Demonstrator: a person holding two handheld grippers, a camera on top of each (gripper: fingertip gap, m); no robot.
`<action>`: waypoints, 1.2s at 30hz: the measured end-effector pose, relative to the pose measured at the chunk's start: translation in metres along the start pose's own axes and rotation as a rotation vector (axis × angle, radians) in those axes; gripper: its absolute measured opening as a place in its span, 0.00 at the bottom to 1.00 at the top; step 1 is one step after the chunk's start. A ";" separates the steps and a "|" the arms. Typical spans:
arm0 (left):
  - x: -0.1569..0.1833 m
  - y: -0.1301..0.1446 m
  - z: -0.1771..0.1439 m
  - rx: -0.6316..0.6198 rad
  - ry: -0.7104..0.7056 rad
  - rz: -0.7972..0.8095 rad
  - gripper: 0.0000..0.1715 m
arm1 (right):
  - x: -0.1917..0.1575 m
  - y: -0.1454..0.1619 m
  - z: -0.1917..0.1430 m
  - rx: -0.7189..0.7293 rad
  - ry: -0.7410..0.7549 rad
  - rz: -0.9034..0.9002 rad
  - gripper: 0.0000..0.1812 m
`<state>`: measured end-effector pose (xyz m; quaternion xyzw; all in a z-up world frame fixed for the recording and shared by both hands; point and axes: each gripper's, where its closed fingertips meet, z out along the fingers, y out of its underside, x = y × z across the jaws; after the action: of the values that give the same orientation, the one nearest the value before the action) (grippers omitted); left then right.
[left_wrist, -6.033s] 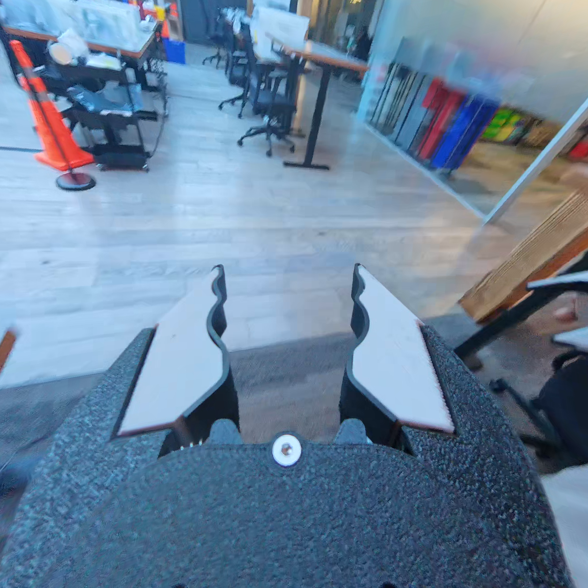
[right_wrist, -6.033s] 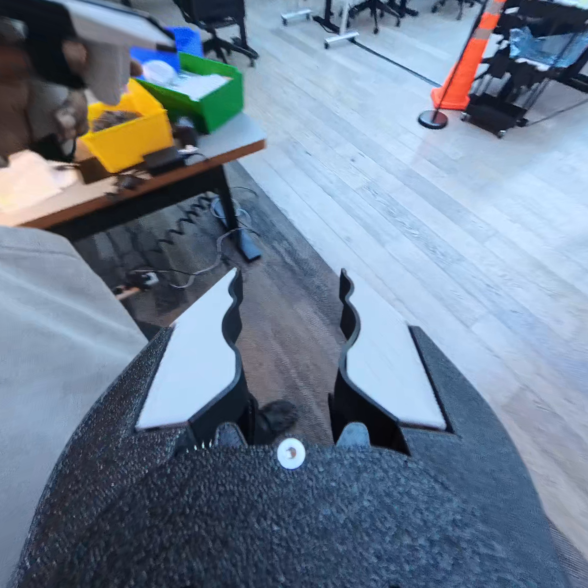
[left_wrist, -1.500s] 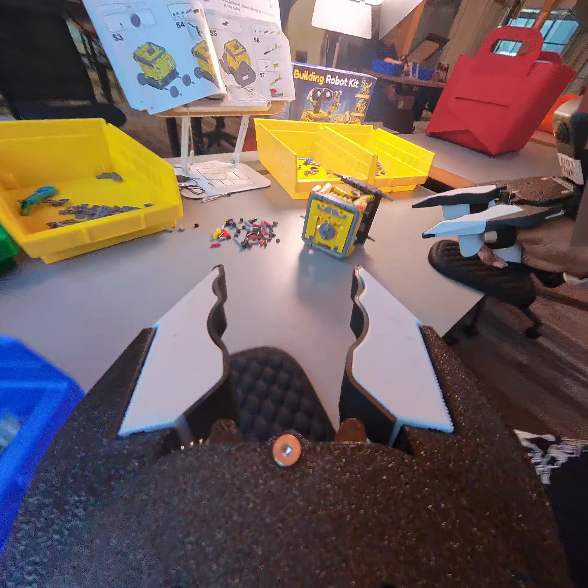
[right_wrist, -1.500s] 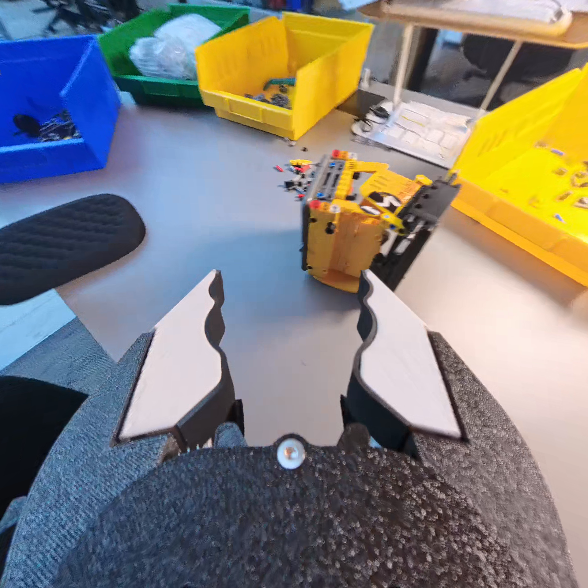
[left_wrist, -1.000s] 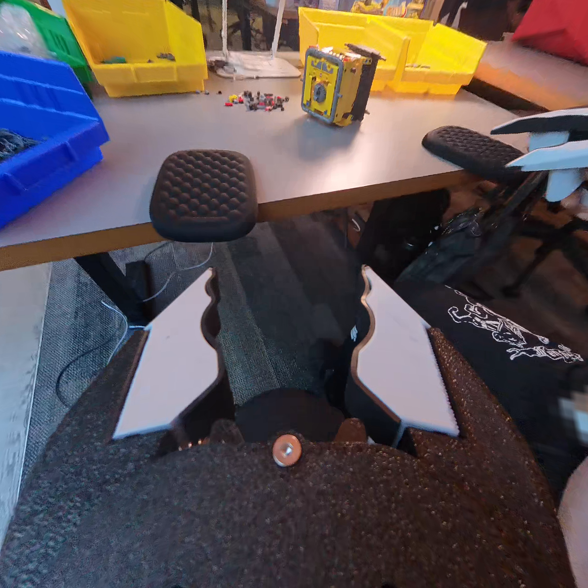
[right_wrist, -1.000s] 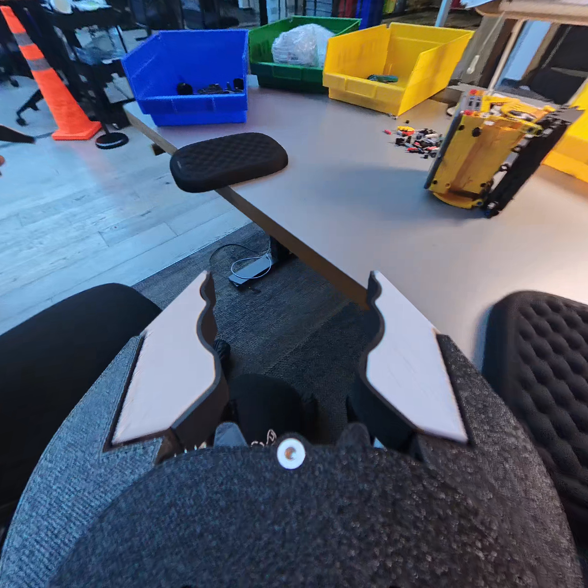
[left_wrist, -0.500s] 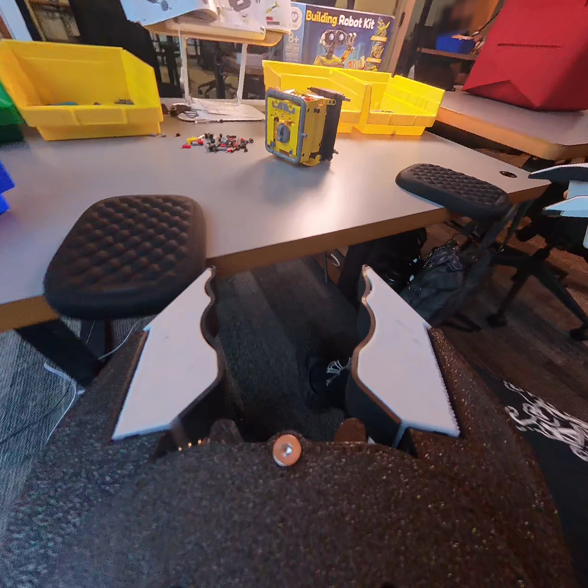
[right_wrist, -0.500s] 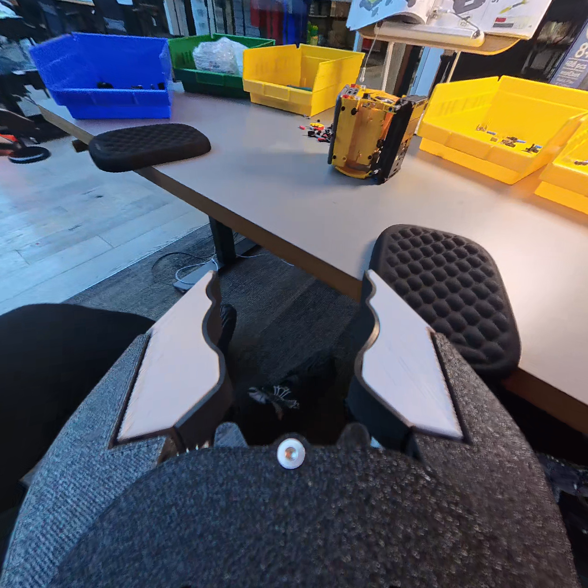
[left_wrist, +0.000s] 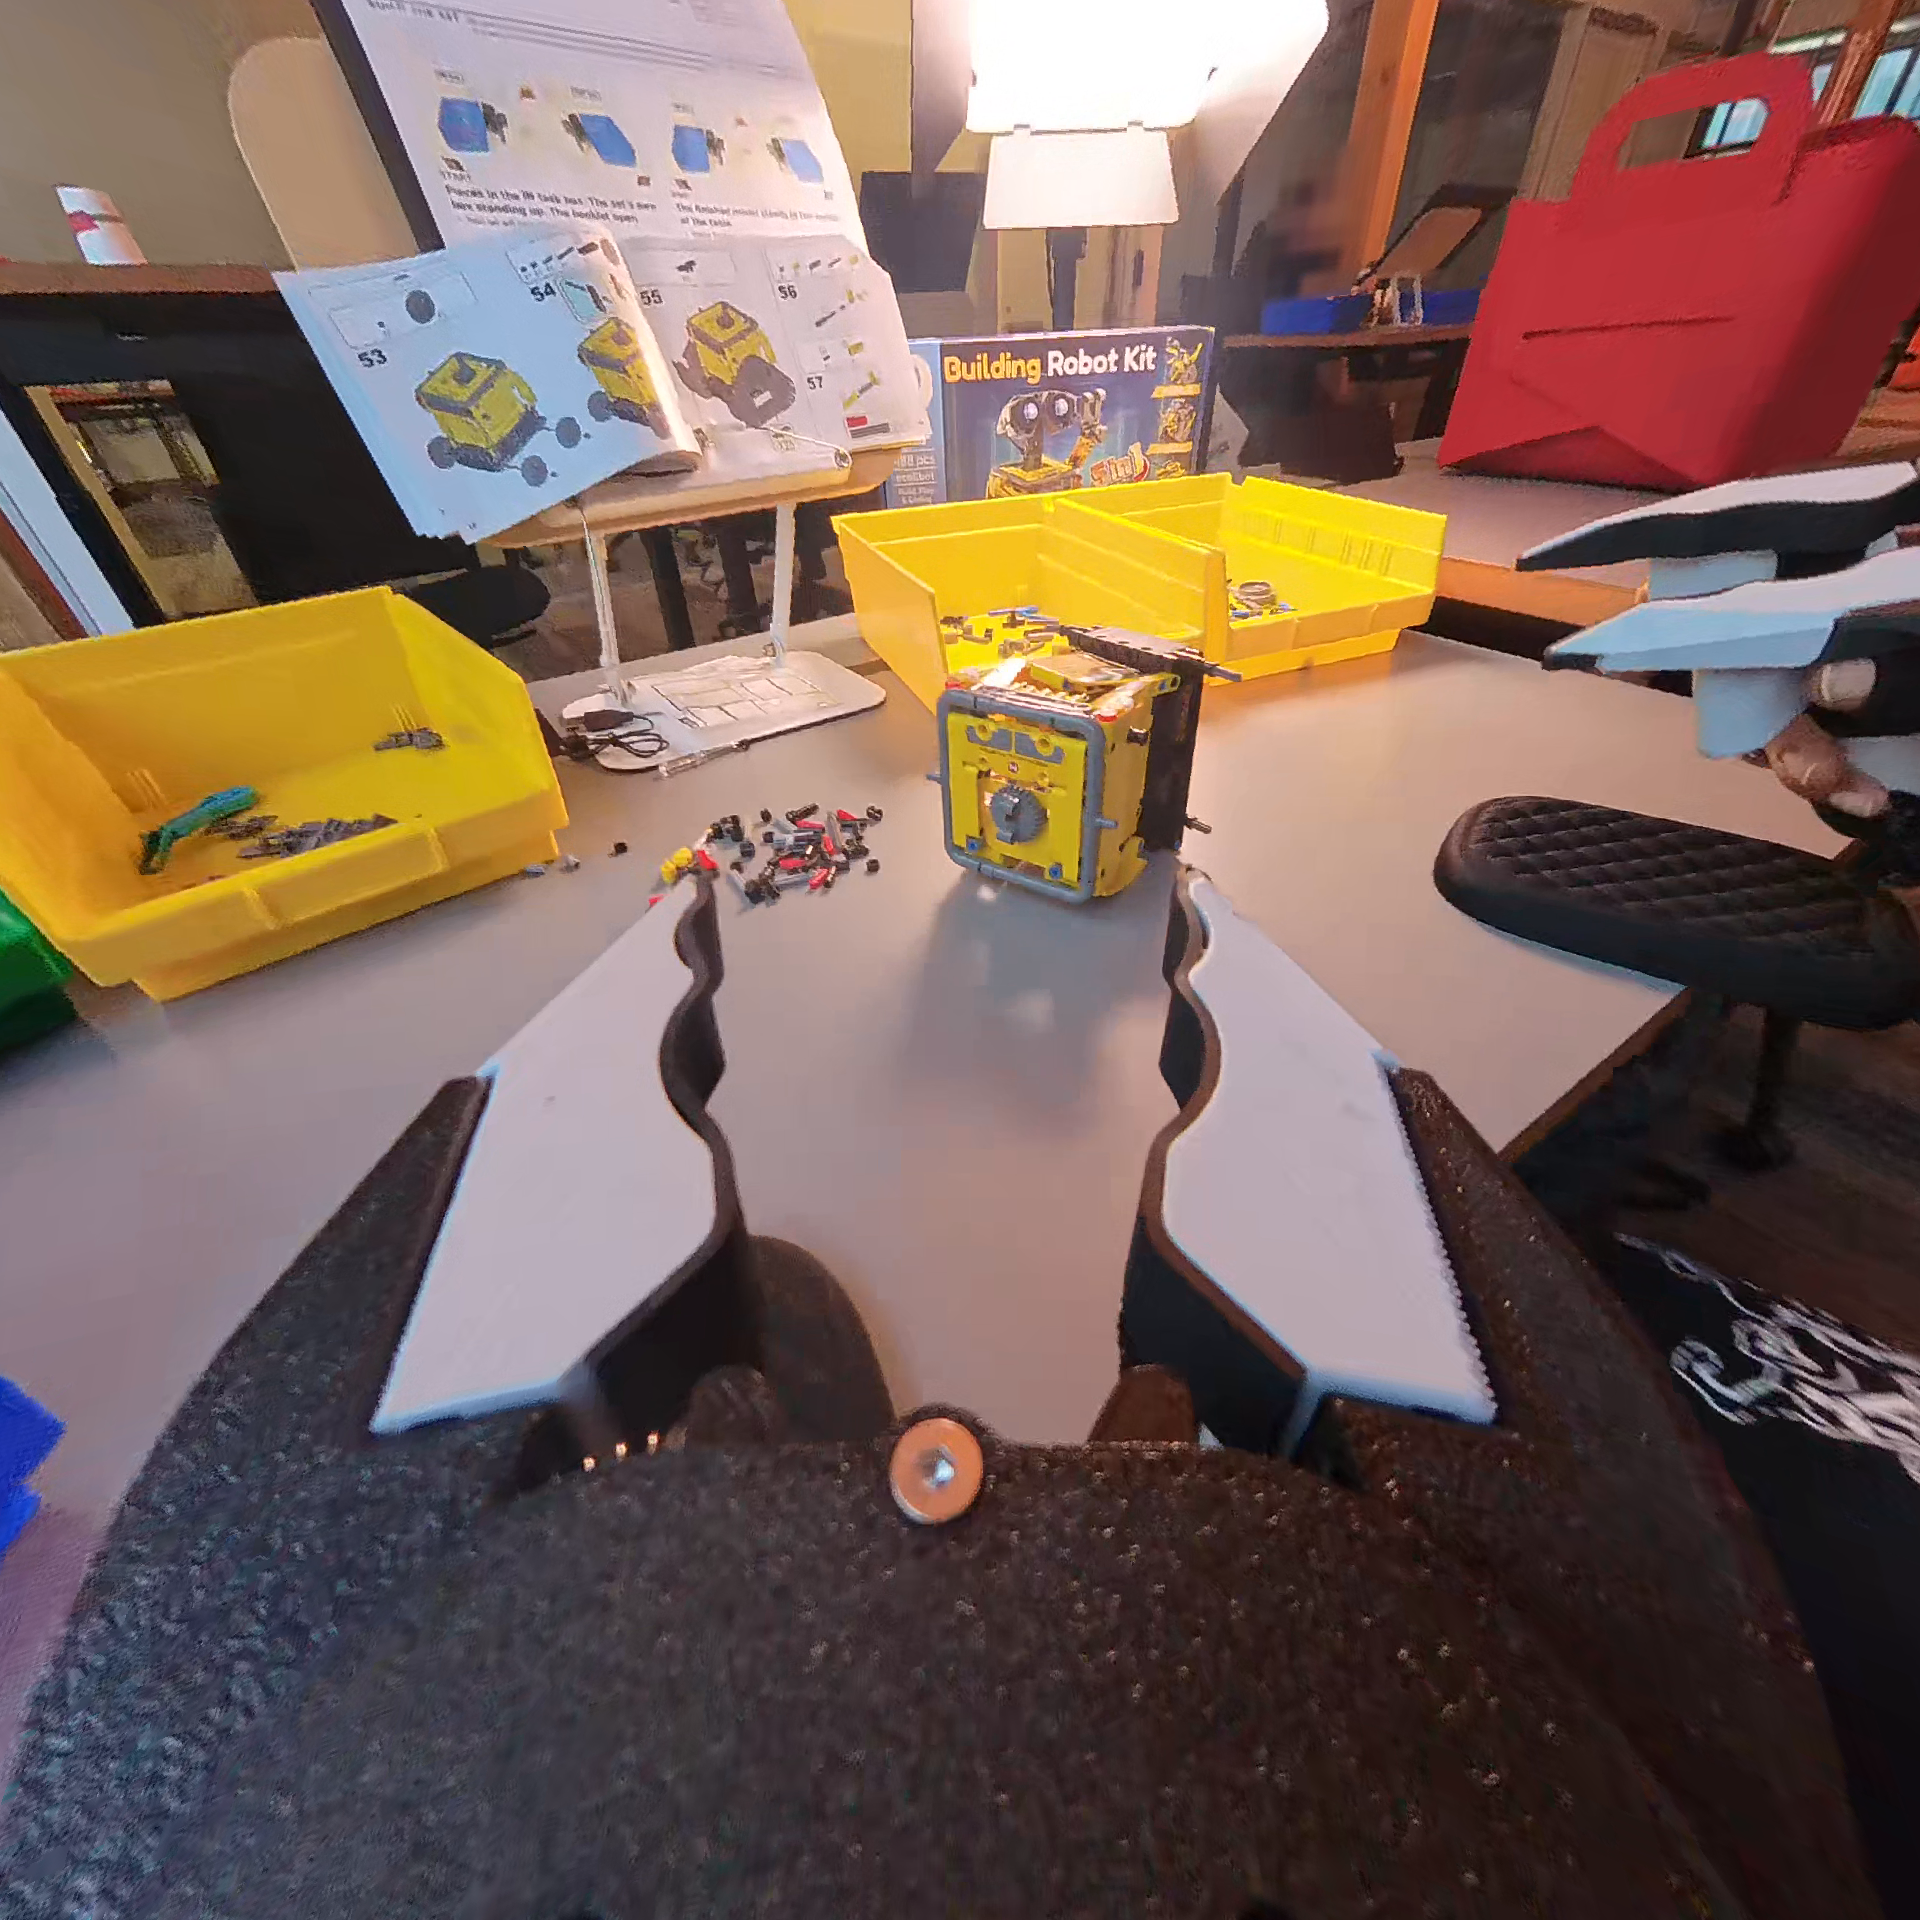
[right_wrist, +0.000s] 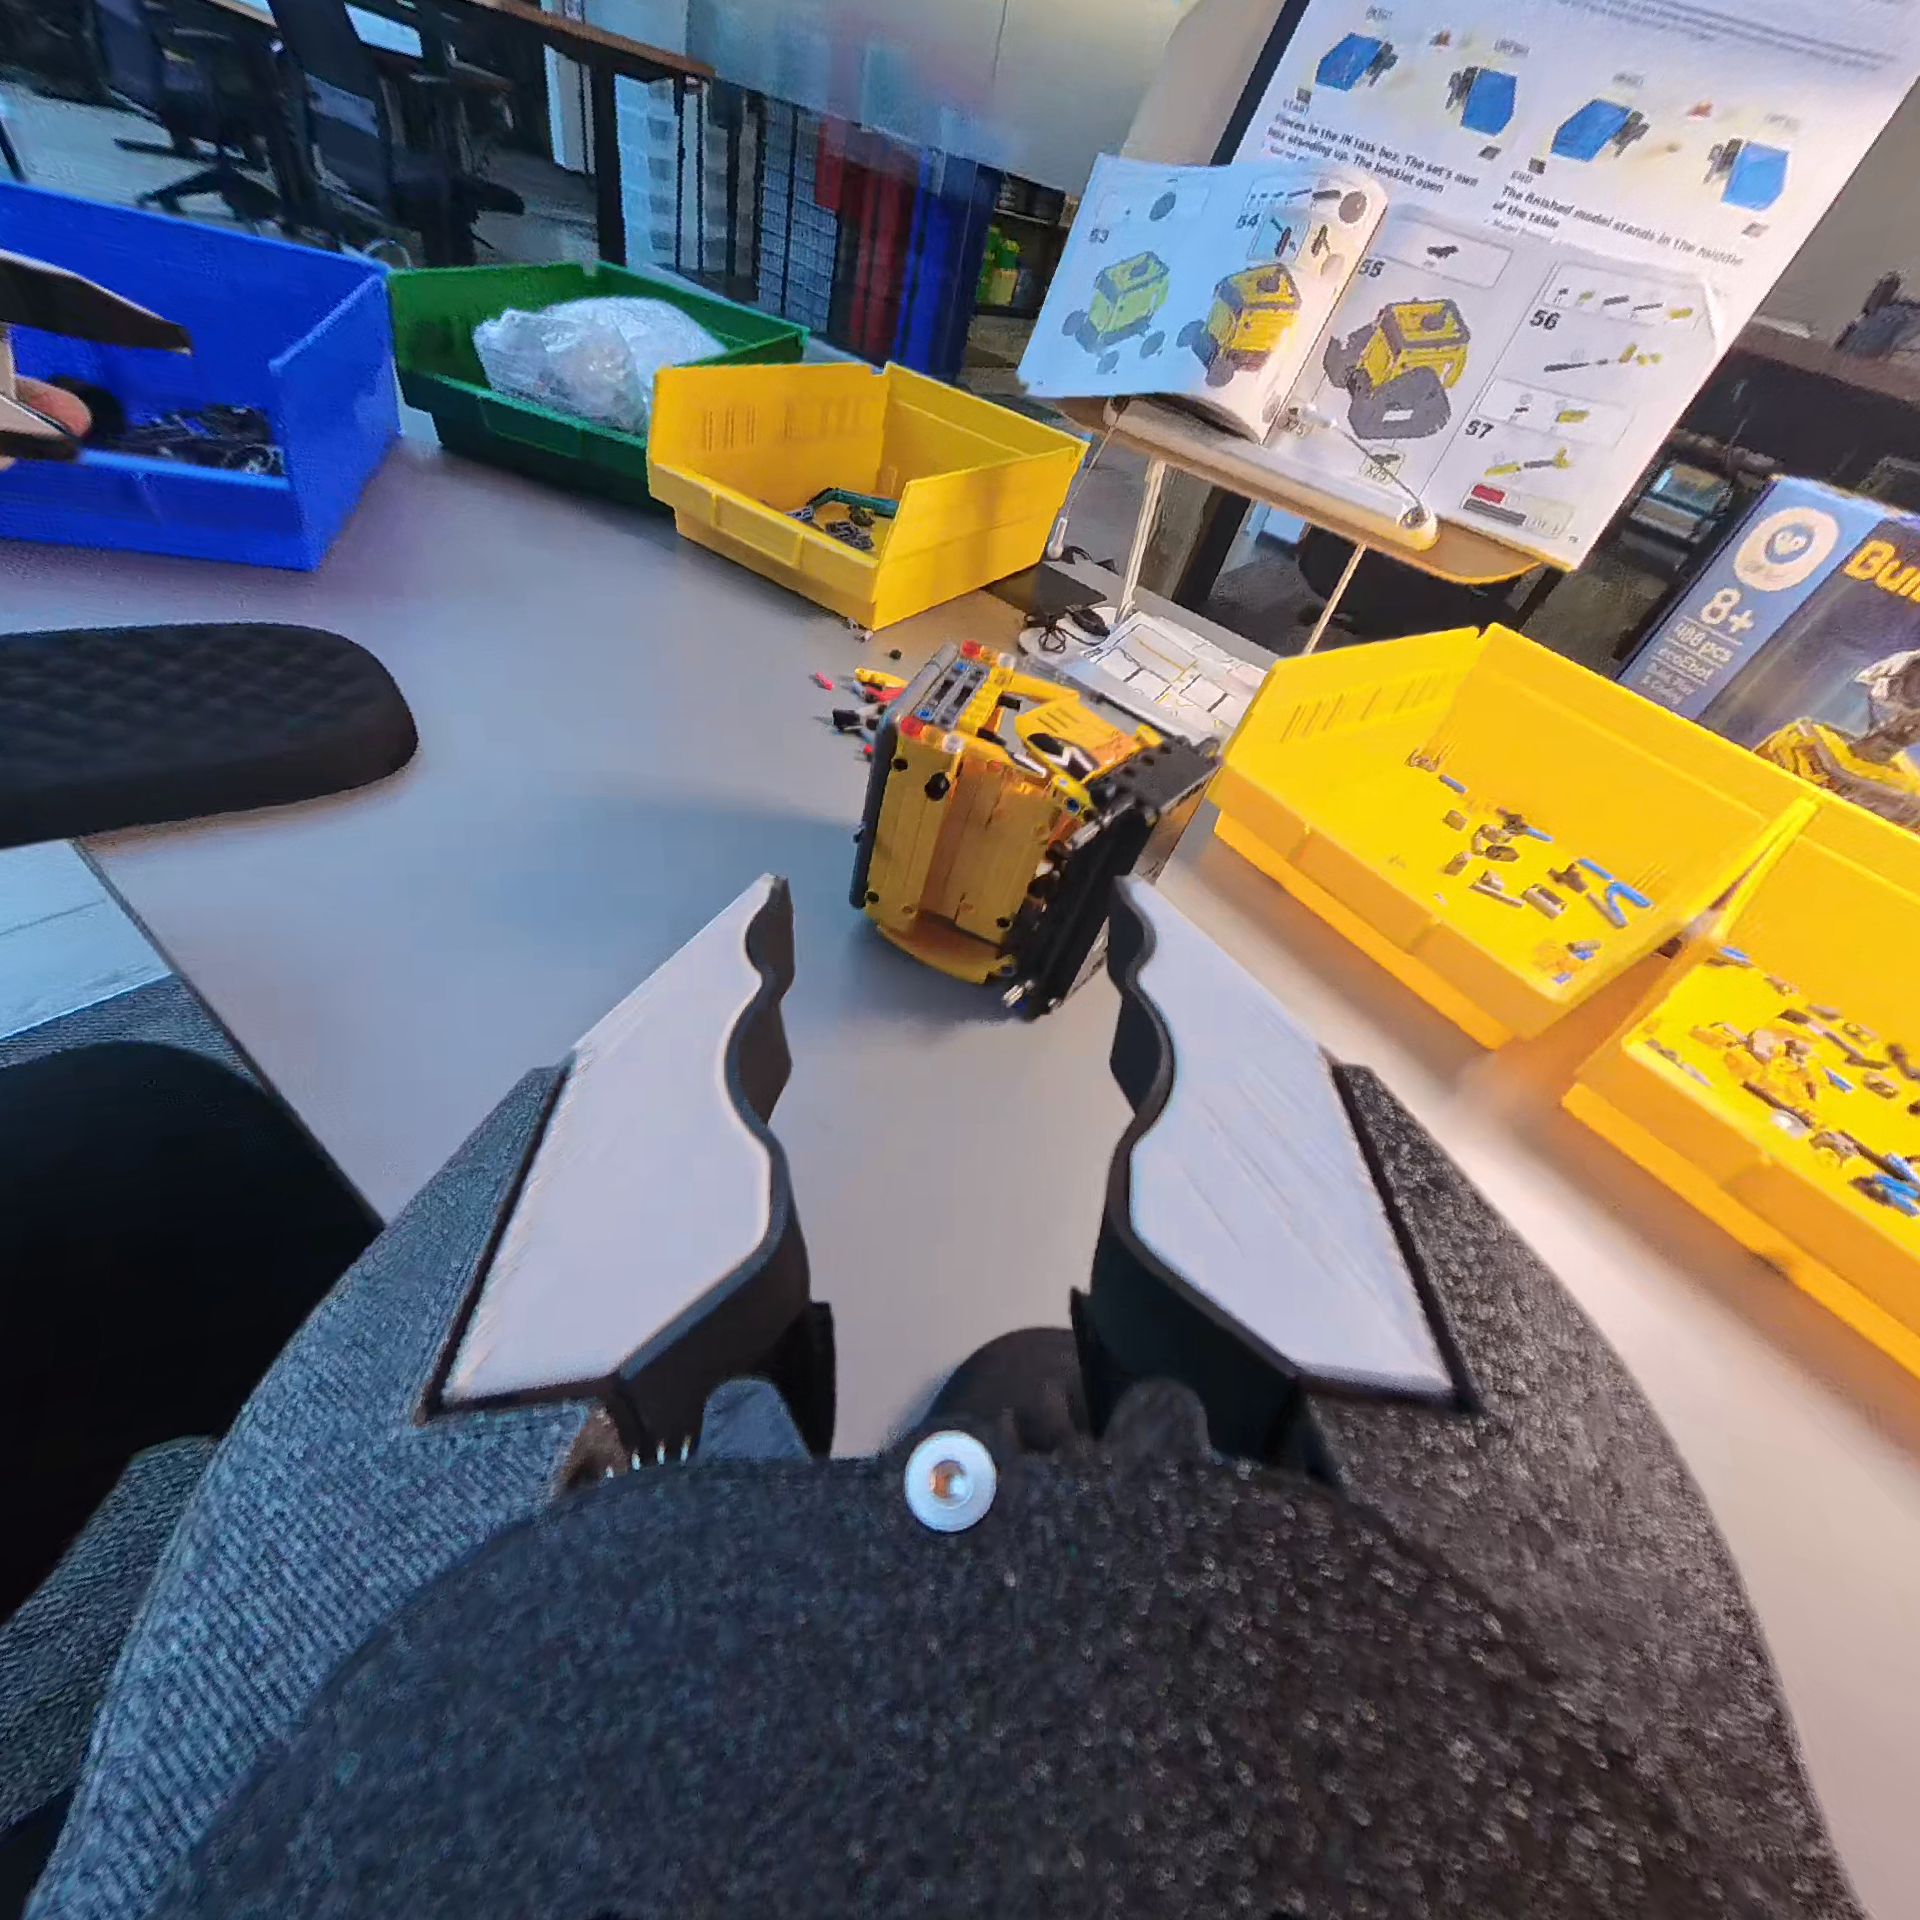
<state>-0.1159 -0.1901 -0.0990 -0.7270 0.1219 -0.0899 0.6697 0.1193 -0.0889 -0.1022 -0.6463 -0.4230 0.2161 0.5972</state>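
- The left gripper (left_wrist: 940, 904) hung above the grey table (left_wrist: 312, 1091), its fingers spread and empty.
- The right gripper (right_wrist: 945, 909) was likewise spread wide, holding nothing.
- A yellow brick model (left_wrist: 1060, 779) stood just beyond both pairs of fingertips, nearest the right one, untouched.
- Loose small parts (left_wrist: 790, 836) lay left of it.
- Yellow bins (right_wrist: 1475, 831) sat far right, an instruction booklet (left_wrist: 592, 353) behind.

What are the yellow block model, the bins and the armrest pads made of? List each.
Yellow block model: likely hard glossy plastic; studded panels, a grey gear.
Yellow bin: apparently moulded plastic, smooth with a slight sheen.
Armrest pad: probably soft foam or rubber; matte black, dimpled surface.
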 end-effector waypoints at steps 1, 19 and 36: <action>-0.003 -0.005 0.001 -0.010 0.006 0.001 0.50 | 0.004 -0.006 0.003 -0.002 -0.006 0.007 0.32; -0.022 0.012 0.105 -0.057 0.035 -0.047 0.52 | 0.063 0.030 0.050 0.012 -0.117 0.027 0.30; -0.080 -0.038 0.136 -0.057 0.183 0.055 0.56 | 0.065 -0.029 0.111 -0.066 -0.088 -0.154 0.30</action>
<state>-0.1502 -0.0337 -0.0702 -0.7309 0.2047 -0.1342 0.6371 0.0593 0.0266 -0.0812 -0.6211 -0.5044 0.1835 0.5711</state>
